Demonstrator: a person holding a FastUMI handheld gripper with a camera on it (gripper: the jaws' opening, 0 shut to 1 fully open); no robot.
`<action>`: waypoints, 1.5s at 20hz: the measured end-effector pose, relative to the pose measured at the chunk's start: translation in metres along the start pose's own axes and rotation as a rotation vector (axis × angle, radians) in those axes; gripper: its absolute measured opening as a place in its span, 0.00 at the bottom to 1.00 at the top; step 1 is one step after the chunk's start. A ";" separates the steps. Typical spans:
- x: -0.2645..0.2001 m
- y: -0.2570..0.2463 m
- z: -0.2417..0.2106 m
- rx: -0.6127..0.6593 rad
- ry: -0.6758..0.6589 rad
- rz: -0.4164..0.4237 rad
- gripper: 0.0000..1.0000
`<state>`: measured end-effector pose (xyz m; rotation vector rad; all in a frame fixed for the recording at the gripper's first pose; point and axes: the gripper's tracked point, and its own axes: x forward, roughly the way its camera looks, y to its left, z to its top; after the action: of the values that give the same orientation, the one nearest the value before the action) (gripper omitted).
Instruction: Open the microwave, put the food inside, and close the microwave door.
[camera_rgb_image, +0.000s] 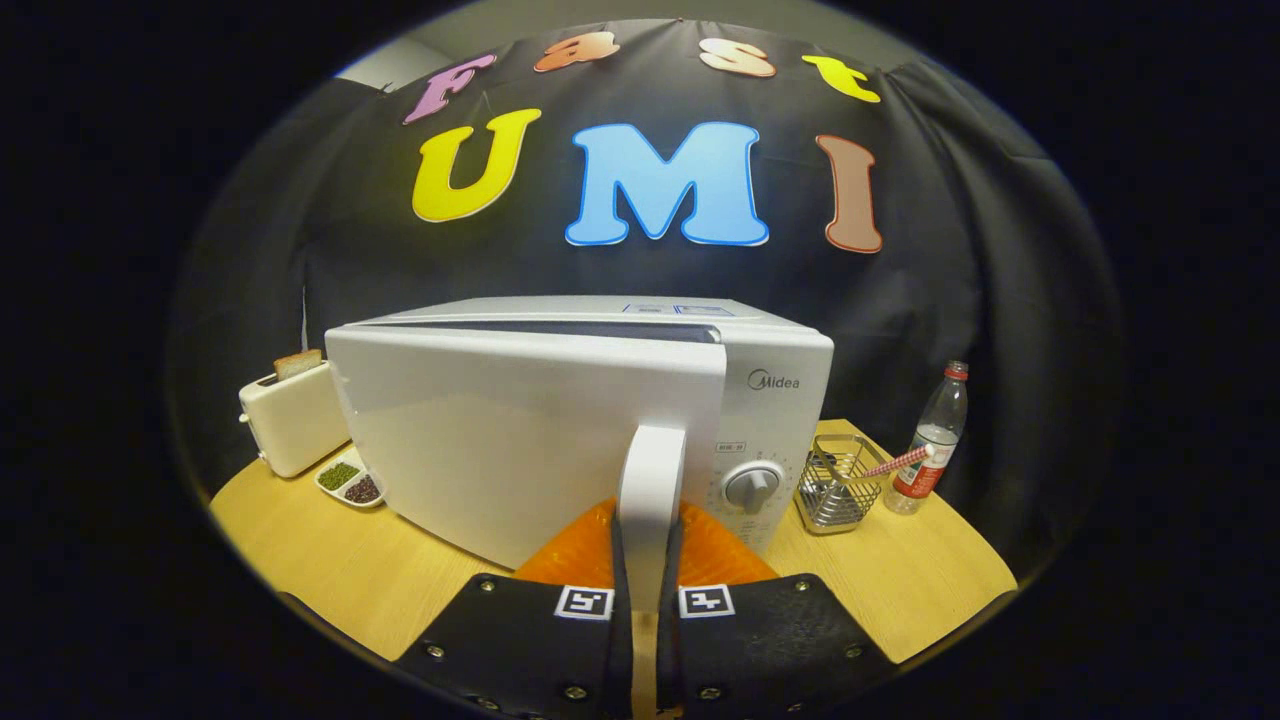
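Your gripper (645, 575) has both fingers pressed against the white upright handle (652, 490) of the microwave (775, 400), one finger on each side, so it is clamped on that handle. The door (520, 440) stands partly swung out toward you, hinged on its left side, with a dark gap showing along its top edge between door and body. To the right of the handle you can see the control panel with a round knob (752, 486). Behind the fingers, at the foot of the door, lies something orange (720, 555) on the wooden table (340, 570); you cannot tell what it is. The food for the task cannot be made out with certainty from here. Left of the microwave sits a cream toaster (292, 420) with a slice of bread (297, 363) sticking up from its slot, and just in front of it a small white dish (350, 480) with two compartments, one holding green bits, the other dark ones. Right of the microwave stands a wire basket (835, 485) with a striped stick leaning out of it, and beside that a clear bottle (932, 440) with a red cap.
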<state>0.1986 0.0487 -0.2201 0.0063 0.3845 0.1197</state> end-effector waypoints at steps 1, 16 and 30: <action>-0.006 0.003 -0.001 -0.002 0.003 0.004 0.10; -0.100 0.064 -0.022 -0.025 0.044 0.082 0.38; -0.168 0.136 -0.041 -0.025 0.033 0.133 0.38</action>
<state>0.0126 0.1633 -0.1916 0.0049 0.4156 0.2563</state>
